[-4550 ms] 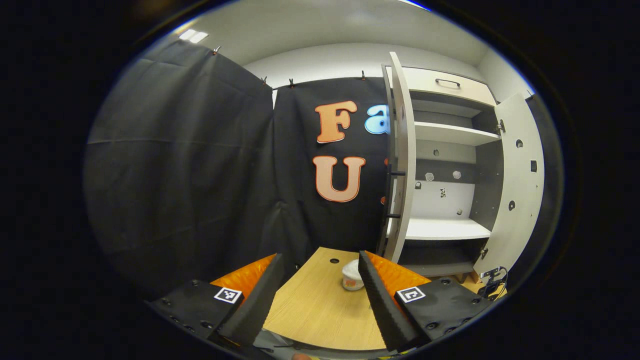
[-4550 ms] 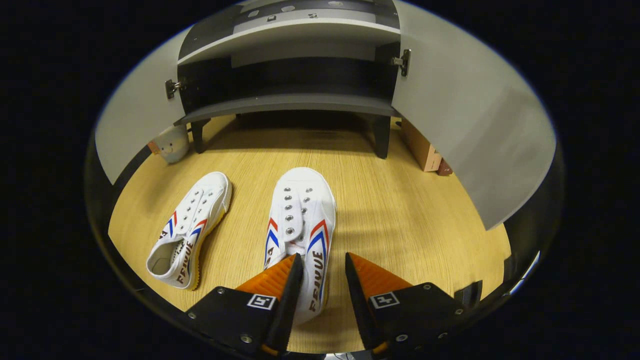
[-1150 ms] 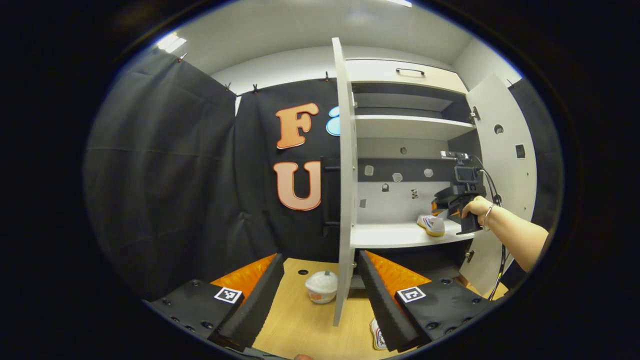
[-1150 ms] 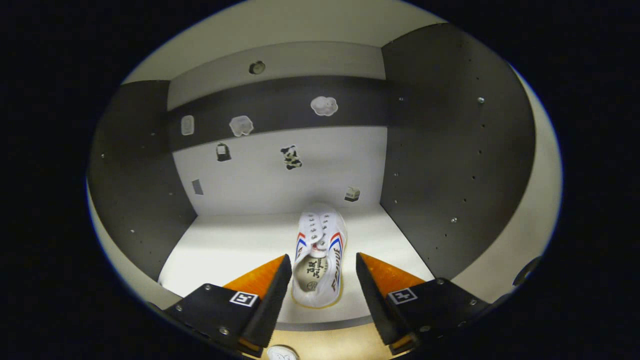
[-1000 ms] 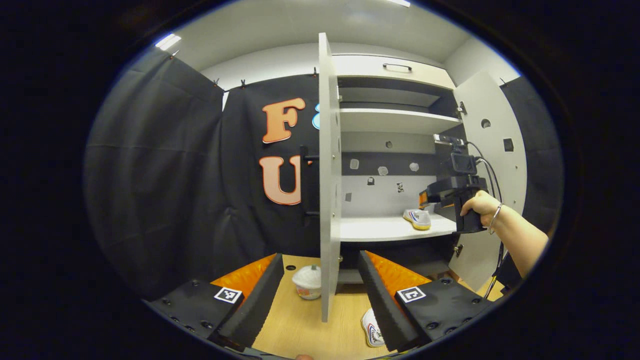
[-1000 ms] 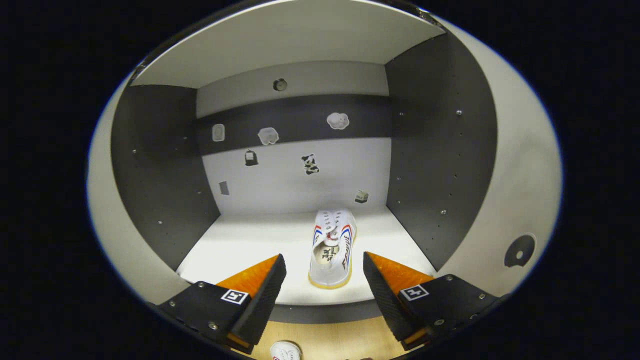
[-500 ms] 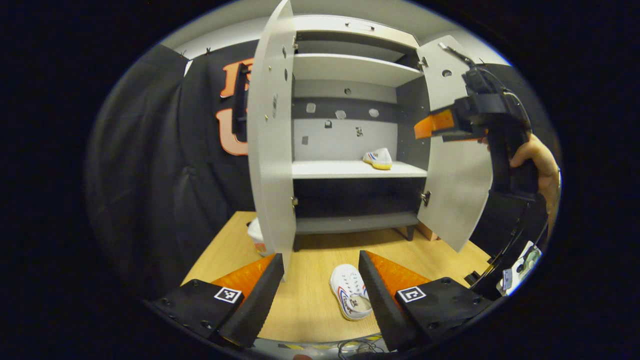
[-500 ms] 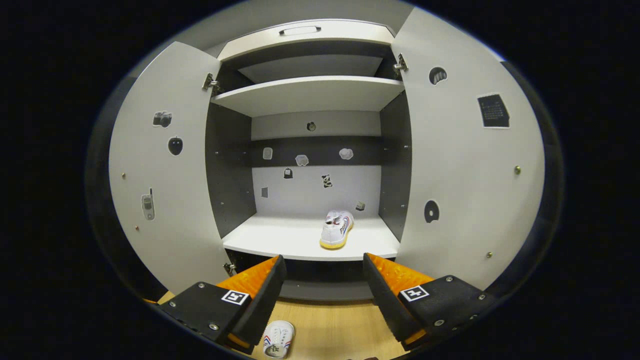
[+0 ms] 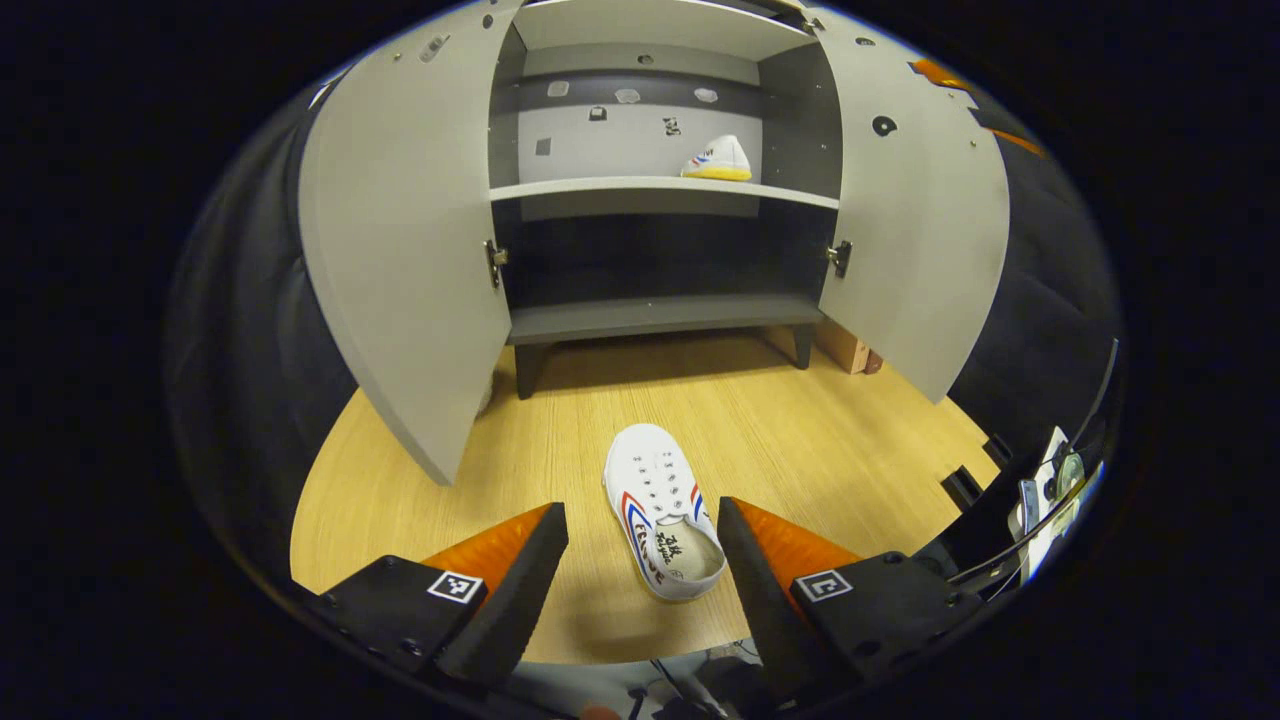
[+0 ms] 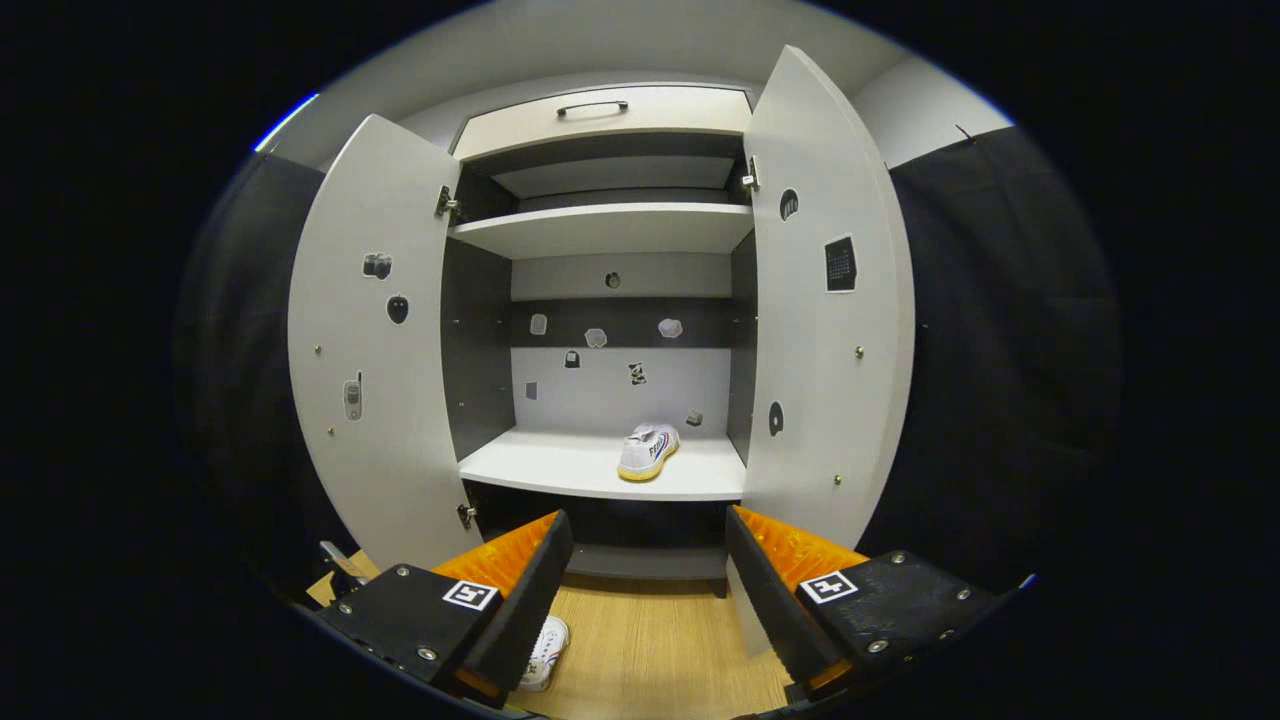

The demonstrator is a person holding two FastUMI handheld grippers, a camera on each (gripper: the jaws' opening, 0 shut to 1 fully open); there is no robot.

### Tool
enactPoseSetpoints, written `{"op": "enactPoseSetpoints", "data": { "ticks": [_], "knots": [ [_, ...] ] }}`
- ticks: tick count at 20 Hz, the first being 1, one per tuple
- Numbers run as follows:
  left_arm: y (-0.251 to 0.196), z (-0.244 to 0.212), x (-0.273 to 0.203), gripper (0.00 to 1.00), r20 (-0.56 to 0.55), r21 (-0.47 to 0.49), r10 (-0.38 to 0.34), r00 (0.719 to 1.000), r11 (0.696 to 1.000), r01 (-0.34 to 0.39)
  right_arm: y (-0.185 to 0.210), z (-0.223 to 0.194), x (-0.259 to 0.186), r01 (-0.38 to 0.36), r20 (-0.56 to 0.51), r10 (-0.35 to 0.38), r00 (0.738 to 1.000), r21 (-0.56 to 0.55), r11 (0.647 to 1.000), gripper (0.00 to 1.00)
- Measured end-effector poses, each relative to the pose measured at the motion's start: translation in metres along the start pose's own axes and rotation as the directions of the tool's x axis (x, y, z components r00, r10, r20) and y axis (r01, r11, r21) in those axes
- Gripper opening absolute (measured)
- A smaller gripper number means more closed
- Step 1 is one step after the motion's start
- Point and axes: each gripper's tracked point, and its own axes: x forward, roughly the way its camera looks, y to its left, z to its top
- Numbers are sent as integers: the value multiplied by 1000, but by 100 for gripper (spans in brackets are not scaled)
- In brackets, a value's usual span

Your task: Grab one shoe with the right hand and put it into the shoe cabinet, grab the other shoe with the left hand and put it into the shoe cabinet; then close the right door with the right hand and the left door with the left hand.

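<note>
Canvas shoe lies on woodgrain floor between spread left claw fingers.

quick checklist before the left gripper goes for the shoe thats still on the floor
1. First shoe resting on the white shelf inside the shoe cabinet: ok.
2. Second shoe on the wooden floor, lying ahead between the fingers of the left gripper: ok.
3. Left gripper jaws spread wide enough to straddle the shoe: ok, open and empty.
4. Right gripper clear of the cabinet and empty: ok, open and outside it.
5. Left door and right door open for the drop-off: ok.
6. Room on the shelf beside the first shoe: ok, bare to its left.
</note>
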Motion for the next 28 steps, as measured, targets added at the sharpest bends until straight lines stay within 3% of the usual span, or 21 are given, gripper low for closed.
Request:
{"op": "enactPoseSetpoints", "data": {
  "ticks": [7, 11, 14, 16, 17, 18, 20, 21, 22, 24, 28],
  "knots": [
    [15, -48, 58, 98, -171, 30, 52, 984, 998, -47, -24, -5, -17, 21, -1, -21, 1000, -6, 1000, 94],
    [19, -76, 82, 98, -298, -35, 46, 954, 998, -59, -23, -12, -17, 5, -14, -5, 1000, -20, 1000, 94],
    [20, -91, 93, 75, -366, -60, 40, 930, 996, -67, -19, -18, -13, -17, -29, 17, 999, -18, 1000, 94],
    [15, -98, 97, 72, -396, -91, 9, 918, 995, -49, -15, -20, -10, -30, -34, 29, 999, -16, 999, 94],
    [11, -101, 99, 76, -400, -116, -4, 917, 992, -46, -13, -21, -9, -36, -35, 35, 999, -16, 999, 94],
    [11, -100, 100, 66, -396, -126, -2, 918, 991, -52, -11, -21, -8, -40, -38, 39, 999, -17, 999, 94],
    [1, -101, 100, 57, -410, -155, -29, 912, 987, -38, -8, -21, -6, -47, -37, 46, 998, -21, 999, 94],
    [5, -100, 103, 45, -432, -148, 10, 902, 986, -82, -6, -21, -6, -50, -36, 49, 998, -23, 998, 94],
    [11, -100, 102, 24, -450, -146, 33, 893, 983, -109, -4, -21, -6, -54, -35, 53, 998, -23, 998, 94],
    [10, -89, 101, 7, -414, -168, 15, 910, 981, -93, 3, -20, -6, -65, -33, 64, 997, -26, 998, 94],
    [25, -51, 87, 7, -344, -130, -13, 939, 991, -34, 14, -14, -8, -80, -17, 80, 997, -34, 996, 94]
  ]
}}
